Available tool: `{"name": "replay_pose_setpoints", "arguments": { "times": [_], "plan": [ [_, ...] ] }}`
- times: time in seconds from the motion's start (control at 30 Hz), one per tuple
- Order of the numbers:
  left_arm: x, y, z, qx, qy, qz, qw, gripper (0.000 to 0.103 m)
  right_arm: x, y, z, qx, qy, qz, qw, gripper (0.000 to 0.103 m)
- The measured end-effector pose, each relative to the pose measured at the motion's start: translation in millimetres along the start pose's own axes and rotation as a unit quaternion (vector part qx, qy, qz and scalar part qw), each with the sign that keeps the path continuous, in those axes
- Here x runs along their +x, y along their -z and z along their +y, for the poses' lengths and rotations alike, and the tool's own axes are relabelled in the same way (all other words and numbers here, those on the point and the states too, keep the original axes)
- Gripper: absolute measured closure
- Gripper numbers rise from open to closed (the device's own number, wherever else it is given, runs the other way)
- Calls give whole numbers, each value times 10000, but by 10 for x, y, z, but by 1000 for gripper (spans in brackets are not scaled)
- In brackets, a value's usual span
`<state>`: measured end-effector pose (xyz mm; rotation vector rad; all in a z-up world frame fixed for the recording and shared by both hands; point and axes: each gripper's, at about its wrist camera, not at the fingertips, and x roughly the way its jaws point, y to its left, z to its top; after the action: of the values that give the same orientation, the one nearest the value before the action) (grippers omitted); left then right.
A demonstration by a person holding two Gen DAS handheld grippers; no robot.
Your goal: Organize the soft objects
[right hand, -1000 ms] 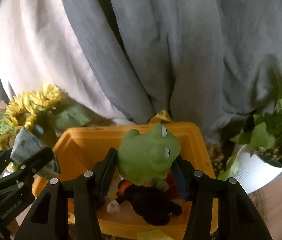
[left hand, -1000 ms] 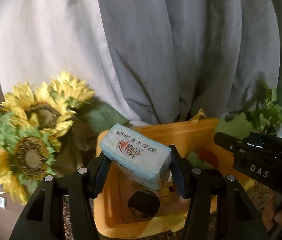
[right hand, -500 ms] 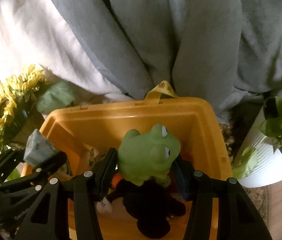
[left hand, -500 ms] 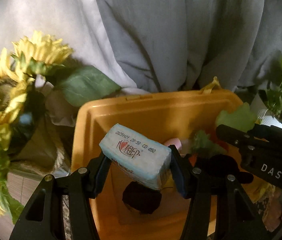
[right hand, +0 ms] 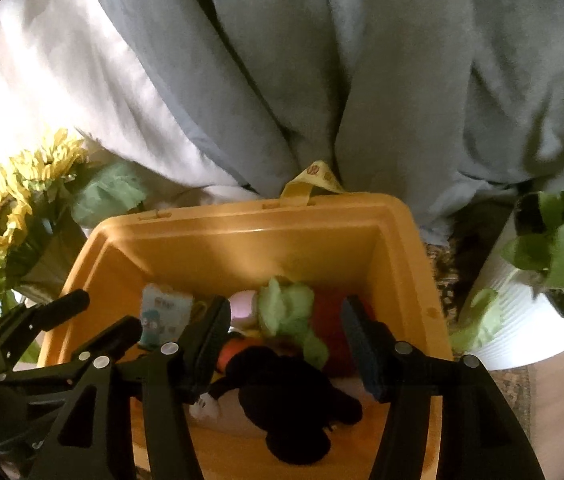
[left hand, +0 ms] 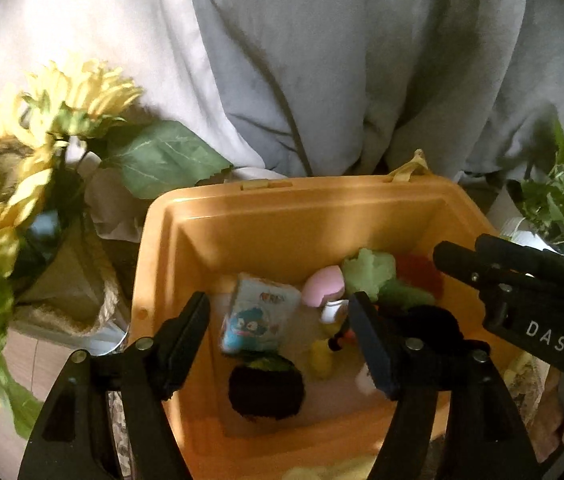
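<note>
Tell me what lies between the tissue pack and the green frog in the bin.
A pink toy lies between the tissue pack and green frog; both wrist views show it.

Grey and white curtains hang in deep folds across the far side, the white panel to the left catching soft daylight. Artificial sunflowers stand at the left, and a leafy green plant in a ribbed white pot sits at the right on a wooden floor.
</note>
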<state>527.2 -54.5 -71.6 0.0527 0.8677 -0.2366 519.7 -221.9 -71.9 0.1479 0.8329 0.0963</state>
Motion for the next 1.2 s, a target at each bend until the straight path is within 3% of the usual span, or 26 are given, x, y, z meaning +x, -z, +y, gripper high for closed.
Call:
{"name": "replay_pose_setpoints", "arguments": {
  "times": [0.33, 0.63, 1.03, 1.2],
  "plan": [
    [-715, 171, -38, -142, -374, -620, 9973, 28, -595, 167, 92, -131, 288, -497, 9983, 44],
    [-1456, 440, -108, -81, -834, -1343, 9874, 19, -1316, 471, 325, -225, 471, -1064, 9930, 36],
    [-2227, 1043, -144, 76, -1228, -2023, 9716, 1, -2115, 1136, 584, -291, 949, -1882, 9771, 23],
    [-2421, 1262, -105, 78, -1248, -2164, 9683, 0, -2314, 1410, 694, -211, 1065, -2131, 9710, 16]
  ]
}}
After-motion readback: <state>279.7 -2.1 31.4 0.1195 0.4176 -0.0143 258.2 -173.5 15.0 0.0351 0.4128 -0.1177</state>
